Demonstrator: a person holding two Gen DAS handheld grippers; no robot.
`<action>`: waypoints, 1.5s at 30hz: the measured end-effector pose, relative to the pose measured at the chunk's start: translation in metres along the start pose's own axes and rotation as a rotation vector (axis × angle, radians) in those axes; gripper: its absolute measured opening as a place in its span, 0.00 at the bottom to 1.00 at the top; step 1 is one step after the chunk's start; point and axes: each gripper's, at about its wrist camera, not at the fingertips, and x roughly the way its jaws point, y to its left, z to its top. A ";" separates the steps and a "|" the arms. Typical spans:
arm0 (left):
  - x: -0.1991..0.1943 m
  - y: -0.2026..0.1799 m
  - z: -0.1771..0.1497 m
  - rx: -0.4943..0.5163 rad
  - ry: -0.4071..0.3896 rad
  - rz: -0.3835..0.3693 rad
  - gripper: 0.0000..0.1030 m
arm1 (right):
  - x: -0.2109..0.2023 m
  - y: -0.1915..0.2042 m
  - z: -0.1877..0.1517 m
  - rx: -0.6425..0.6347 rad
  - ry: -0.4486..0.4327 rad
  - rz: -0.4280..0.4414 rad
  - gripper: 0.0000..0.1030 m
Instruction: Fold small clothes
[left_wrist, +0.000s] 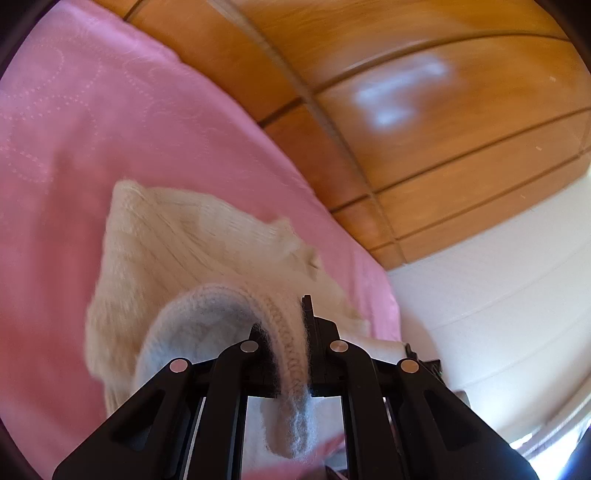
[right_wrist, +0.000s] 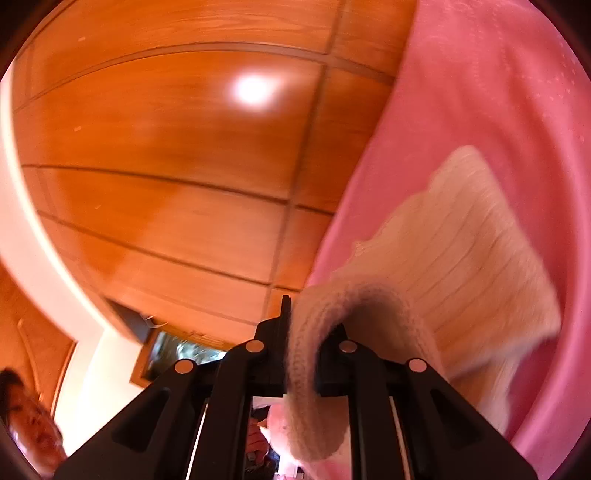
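A small cream knitted sweater (left_wrist: 177, 251) hangs over a pink bedsheet (left_wrist: 92, 129). My left gripper (left_wrist: 286, 332) is shut on a thick ribbed edge of the sweater, which passes between its black fingers. In the right wrist view the same cream sweater (right_wrist: 461, 258) hangs at the right in front of the pink bedsheet (right_wrist: 498, 92). My right gripper (right_wrist: 303, 339) is shut on another ribbed edge of it. The sweater is lifted and hangs between the two grippers; both views are blurred.
A wooden panelled wall or headboard (left_wrist: 424, 110) stands behind the bed and also fills the left of the right wrist view (right_wrist: 166, 147). A white wall (left_wrist: 498, 295) is at the right. A person's face (right_wrist: 29, 424) shows at the lower left.
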 end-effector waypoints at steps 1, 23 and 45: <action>0.005 0.004 0.003 -0.010 -0.002 0.007 0.05 | 0.005 -0.005 0.005 0.007 -0.005 -0.024 0.09; 0.025 -0.012 -0.030 0.246 -0.170 0.442 0.63 | 0.076 0.038 -0.008 -0.490 -0.017 -0.721 0.76; 0.037 -0.009 -0.006 0.309 -0.302 0.654 0.06 | 0.121 0.033 0.005 -0.760 -0.133 -1.072 0.07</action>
